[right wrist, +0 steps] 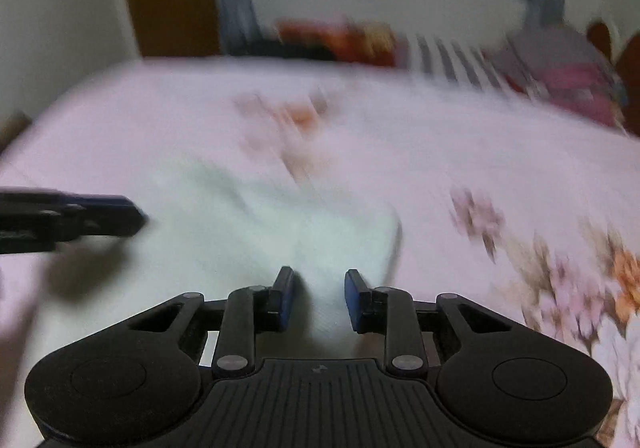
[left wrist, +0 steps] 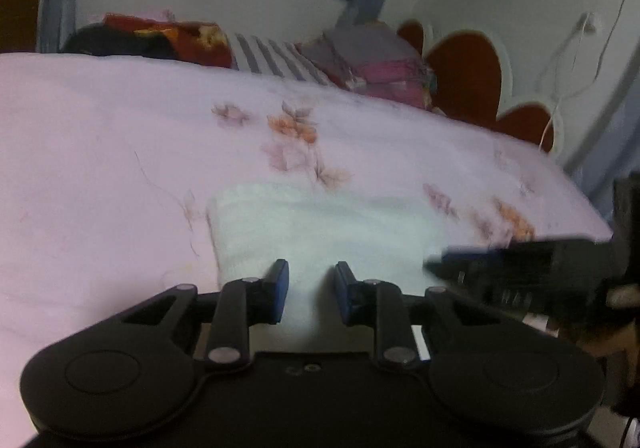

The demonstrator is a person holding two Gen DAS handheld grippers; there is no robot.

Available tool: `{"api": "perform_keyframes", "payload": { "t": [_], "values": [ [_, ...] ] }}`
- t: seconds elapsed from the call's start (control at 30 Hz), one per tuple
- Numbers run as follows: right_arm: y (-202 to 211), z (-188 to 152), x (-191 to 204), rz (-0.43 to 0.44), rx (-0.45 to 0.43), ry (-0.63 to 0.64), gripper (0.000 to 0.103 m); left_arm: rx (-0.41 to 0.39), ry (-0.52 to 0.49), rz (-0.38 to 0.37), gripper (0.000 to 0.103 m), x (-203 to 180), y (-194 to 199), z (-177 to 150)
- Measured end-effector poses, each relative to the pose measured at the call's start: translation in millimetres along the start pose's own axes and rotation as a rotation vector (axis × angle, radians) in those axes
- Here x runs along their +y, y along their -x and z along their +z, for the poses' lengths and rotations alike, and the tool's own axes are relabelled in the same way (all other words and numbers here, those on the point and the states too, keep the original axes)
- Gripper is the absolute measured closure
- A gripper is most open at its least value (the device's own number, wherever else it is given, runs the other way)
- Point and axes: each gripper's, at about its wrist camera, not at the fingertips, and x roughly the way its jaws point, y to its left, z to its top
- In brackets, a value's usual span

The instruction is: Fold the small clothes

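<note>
Task thing: a small white cloth (left wrist: 320,232) lies on the pink flowered sheet (left wrist: 100,168) of a bed, near the front edge, right ahead of both tools
Cloth shape: looks like a compact, roughly square piece with a thick rounded far-left corner, so it seems at least partly folded; blur hides the layers
Done so far: as I judge it, one or more folds are in; the cloth sits flat and gathered, not spread wide
Left to do: likely a last fold or a smoothing of the near edge, then setting it aside; I cannot tell how many folds are meant
Left gripper (left wrist: 310,290): jaws stand a little apart with a clear gap; white cloth shows in the gap, but the pads do not seem to press on it, so it holds nothing
Right gripper (right wrist: 319,298): same stance, narrow gap, cloth visible beyond and below, nothing pinched as far as I can see; this view is badly smeared
Tools to each other: side by side at the cloth's near edge, left one toward its left part, right one toward its right part
Containers: none in view; no basket, box or drawer
Far side of bed: a pile of red, striped and pink textiles (left wrist: 280,52) by the wall, well apart from the cloth
</note>
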Motion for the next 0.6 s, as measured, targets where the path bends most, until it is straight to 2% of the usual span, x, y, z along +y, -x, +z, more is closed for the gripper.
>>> {"api": "perform_keyframes", "payload": {
  "t": [0.1, 0.13, 0.2, 0.27, 0.33, 0.4, 0.43, 0.5, 0.6],
  "values": [
    [-4.9, 3.0, -1.5, -0.010, 0.009, 0.015, 0.075, 0.000, -0.008, 0.009, 0.079, -3.0, 3.2, -2.6],
    [-4.7, 3.1, 0.3, -0.015, 0.007, 0.031, 0.075, -0.005, -0.016, 0.020, 0.083, -5.5, 7.2, -2.6],
    [9.0, 1.1, -0.7, -0.020, -0.018, 0.020, 0.076, -0.048, -0.042, 0.015, 0.084, -10.5, 29.4, -7.7],
    [37.4, -4.1, 0.0, 0.028, -0.085, 0.016, 0.076, -0.080, -0.048, 0.007, 0.084, -17.9, 51.4, -16.4],
    [60.7, -14.7, 7.2, 0.090, -0.098, 0.044, 0.076, -0.084, -0.037, -0.007, 0.084, -24.2, 64.6, -30.4],
    [71.5, -30.2, 18.3, 0.139, -0.086, 0.097, 0.076, -0.038, -0.033, -0.005, 0.084, -29.6, 59.3, -43.2],
    [67.9, -37.1, 24.6, 0.121, -0.053, 0.127, 0.076, -0.020, -0.046, 0.015, 0.087, -32.2, 53.3, -48.8],
    [52.1, -50.8, 27.0, -0.002, -0.022, 0.205, 0.075, -0.017, -0.047, 0.023, 0.086, -35.2, 44.5, -53.7],
    [54.6, -42.9, 16.2, 0.030, 0.003, 0.136, 0.075, -0.027, -0.049, 0.055, 0.087, -42.6, 50.4, -51.4]
  ]
}}
